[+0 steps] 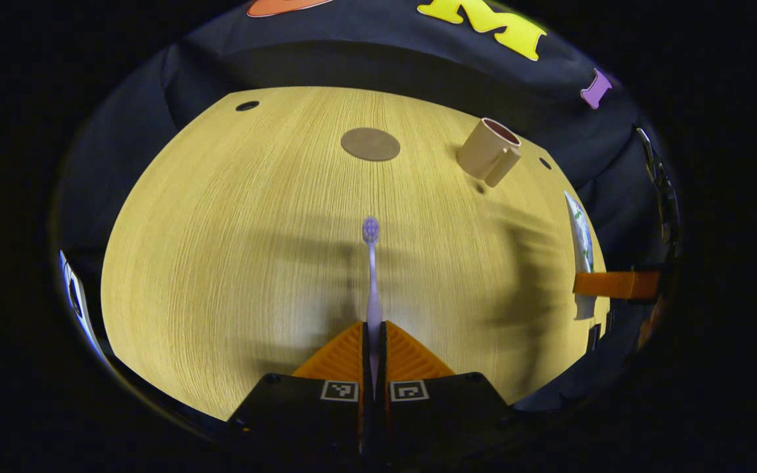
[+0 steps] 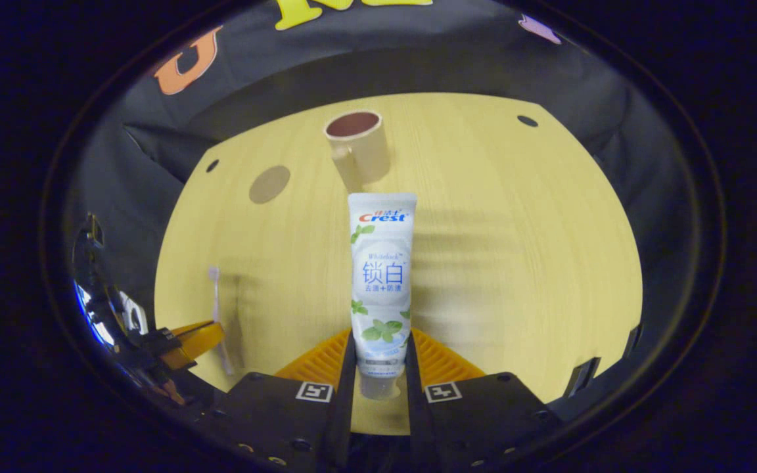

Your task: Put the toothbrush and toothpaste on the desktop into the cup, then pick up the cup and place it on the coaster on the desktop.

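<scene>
A: Where's the toothbrush (image 1: 371,276) relative to the left claw (image 1: 373,341)?

B: In the left gripper view it sits right between the fingers, which are pressed together on the lower handle. The head sticks out ahead, pointing toward the coaster (image 1: 370,144) far across the desk (image 1: 234,249).

A: And the right claw (image 2: 380,358)?

B: In the right gripper view its fingers are clamped on the cap end of the toothpaste (image 2: 380,282). The tube stands out forward from the fingers, its flat crimped end farthest away, just short of the cup (image 2: 359,148).

A: How does the cup stand?

B: Upright on the desk, open mouth up, handle on its side. In the left gripper view it is off to the right of the coaster, well apart from the toothbrush head.

A: Can each claw see the other?

B: Yes. The left gripper view catches the toothpaste tube and one finger at the right edge; the right gripper view shows the toothbrush held at lower left
</scene>
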The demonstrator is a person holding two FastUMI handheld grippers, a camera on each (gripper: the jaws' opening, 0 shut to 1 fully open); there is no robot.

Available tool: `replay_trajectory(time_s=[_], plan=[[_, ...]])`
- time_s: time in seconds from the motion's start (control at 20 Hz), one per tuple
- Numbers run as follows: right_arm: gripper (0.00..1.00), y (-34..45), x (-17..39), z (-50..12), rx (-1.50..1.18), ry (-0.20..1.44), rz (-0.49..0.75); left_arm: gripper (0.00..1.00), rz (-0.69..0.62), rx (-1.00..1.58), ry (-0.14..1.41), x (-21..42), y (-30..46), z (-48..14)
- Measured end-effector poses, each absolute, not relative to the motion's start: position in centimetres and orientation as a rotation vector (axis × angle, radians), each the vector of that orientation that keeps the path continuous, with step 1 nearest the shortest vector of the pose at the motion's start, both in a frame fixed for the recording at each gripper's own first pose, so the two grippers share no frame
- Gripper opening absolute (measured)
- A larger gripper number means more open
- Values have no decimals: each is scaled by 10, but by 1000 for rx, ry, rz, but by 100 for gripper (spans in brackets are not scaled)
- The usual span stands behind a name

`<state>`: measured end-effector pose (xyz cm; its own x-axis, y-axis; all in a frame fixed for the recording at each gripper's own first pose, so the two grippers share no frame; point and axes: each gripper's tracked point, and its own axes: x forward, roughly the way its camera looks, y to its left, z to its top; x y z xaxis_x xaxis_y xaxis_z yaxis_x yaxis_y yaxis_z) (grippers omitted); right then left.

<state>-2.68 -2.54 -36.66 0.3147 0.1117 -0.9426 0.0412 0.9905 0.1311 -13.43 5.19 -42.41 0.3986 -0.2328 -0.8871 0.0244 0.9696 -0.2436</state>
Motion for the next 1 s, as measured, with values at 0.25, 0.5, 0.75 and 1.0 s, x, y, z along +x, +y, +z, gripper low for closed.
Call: replay_trajectory(time_s=[0.25, 0.5, 0.75, 1.0], plan=[[35, -11, 53, -318, 120, 1021, 101, 3, -168, -173, 1069, -112, 50, -395], [35, 4, 127, -289, 96, 800, 133, 4, -152, -152, 1009, -100, 52, -378], [35, -1, 178, -286, 25, 562, 113, 3, -119, -139, 972, -88, 57, -361], [34, -1, 174, -290, 42, 531, 62, 3, -94, -117, 923, -76, 69, -343]])
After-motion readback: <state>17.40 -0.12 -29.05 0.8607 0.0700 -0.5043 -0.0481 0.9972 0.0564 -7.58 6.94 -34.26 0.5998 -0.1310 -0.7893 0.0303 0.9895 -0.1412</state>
